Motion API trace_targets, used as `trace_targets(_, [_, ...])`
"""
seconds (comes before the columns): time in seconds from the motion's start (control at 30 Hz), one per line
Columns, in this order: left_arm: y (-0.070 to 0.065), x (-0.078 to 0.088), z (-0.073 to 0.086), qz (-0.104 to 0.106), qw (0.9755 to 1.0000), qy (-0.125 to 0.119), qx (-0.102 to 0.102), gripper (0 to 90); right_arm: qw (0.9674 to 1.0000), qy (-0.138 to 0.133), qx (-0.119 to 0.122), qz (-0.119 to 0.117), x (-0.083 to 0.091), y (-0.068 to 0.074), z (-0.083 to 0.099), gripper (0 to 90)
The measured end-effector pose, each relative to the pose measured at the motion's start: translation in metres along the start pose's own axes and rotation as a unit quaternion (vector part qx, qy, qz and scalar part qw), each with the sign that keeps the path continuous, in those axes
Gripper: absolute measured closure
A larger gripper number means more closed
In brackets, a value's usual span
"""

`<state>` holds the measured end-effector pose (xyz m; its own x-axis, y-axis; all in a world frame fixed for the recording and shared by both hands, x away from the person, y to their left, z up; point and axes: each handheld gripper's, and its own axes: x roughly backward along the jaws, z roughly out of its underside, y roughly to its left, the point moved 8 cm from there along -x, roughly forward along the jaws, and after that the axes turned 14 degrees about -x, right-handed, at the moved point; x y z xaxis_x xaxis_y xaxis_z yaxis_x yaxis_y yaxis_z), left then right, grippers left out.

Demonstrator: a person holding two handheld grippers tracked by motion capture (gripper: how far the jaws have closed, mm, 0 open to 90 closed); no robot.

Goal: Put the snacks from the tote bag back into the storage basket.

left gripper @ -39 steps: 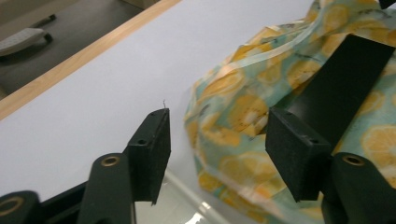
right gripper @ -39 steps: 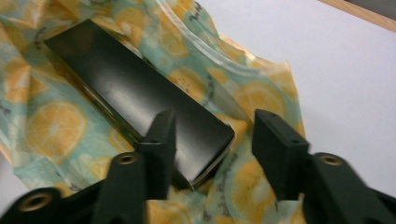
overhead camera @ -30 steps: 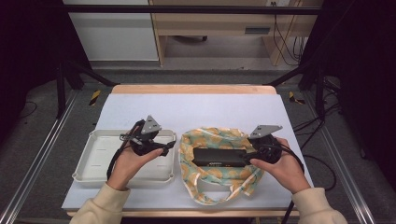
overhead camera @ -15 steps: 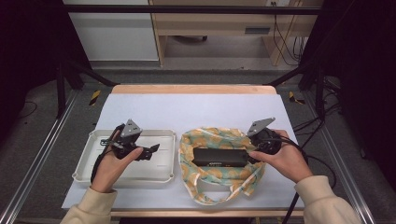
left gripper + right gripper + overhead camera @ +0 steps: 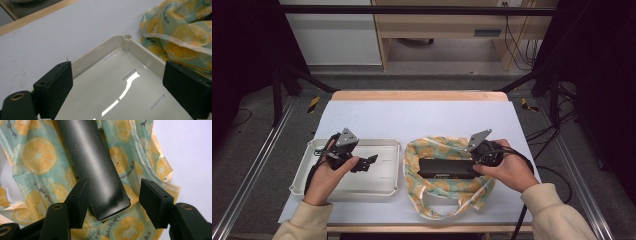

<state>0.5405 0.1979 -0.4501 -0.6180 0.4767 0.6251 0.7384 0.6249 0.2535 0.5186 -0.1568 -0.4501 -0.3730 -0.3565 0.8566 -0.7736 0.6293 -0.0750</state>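
Step in hand, by the look of it: taking hold of the black box [image 5: 445,168] by its right end. Lies lengthwise on the fruit-print bag [image 5: 447,186], right of the desk's [image 5: 422,117] middle, toward the near edge. Right gripper [image 5: 113,202] set at that end, jaws partly apart and just now closing in, box end between them: left pad close against its side, a clear gap at the right pad, so not clamped yet. Next move likely calls for squeezing fully onto the end, squarely, without pinching the bag's loose fabric beneath. Left gripper [image 5: 120,87] held over the white tray [image 5: 362,186] at the desk's left near side, jaws wide apart after opening further, nothing between them; bag's edge just beyond the tray's corner.
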Motion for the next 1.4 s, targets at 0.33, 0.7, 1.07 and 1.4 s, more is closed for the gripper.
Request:
trace_targets(0.33, [0.002, 0.006, 0.006, 0.0, 1.0, 0.0, 0.007, 9.4, 0.9986, 0.027, 0.031, -0.033, -0.009, 0.01, -0.004, 39.0])
trace_targets(0.7, [0.003, 0.007, 0.014, 0.0, 0.9999, 0.011, 0.011, 9.4, 0.9953, 0.067, 0.053, -0.046, -0.031, 0.01, -0.004, 33.7])
trace_targets(1.07, [-0.003, 0.001, 0.016, 0.013, 0.9997, 0.021, 0.003, 9.4, 0.9907, 0.103, 0.058, -0.067, -0.048, 0.003, 0.007, 35.0])
trace_targets(1.4, [-0.006, -0.001, 0.016, 0.018, 0.9995, 0.024, -0.001, 9.4, 0.9878, 0.119, 0.07, -0.072, -0.056, 0.001, 0.011, 35.9])
